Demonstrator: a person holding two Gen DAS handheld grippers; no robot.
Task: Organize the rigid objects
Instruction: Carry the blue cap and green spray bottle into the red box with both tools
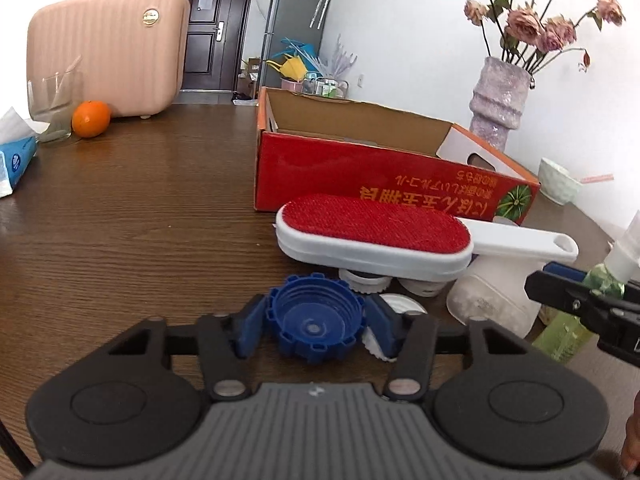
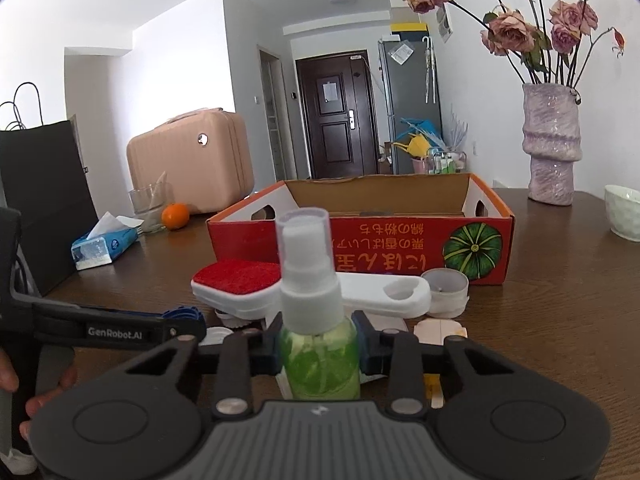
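Gripping a blue bottle cap (image 1: 316, 326) across its ribbed rim, the left gripper (image 1: 314, 330) has both pads clamped on it at lower centre of the left view, open side facing the camera. The cap looks light and stiff, and its notched edge should keep it from slipping. The right gripper (image 2: 318, 350) is closed on a green spray bottle (image 2: 318, 336), squeezing the body just below the white pump; that clear plastic is probably smooth and slightly springy, so the waist is the sensible hold, not the loose-looking clear cover on top. Beyond both, mid-frame, a lint brush (image 1: 374, 236) with a red pad lies on white lids and jars, touching them. Behind it stands the open red cardboard box (image 2: 400, 248), apparently the likely place for these items. It sits on the brown wooden table (image 1: 140, 220).
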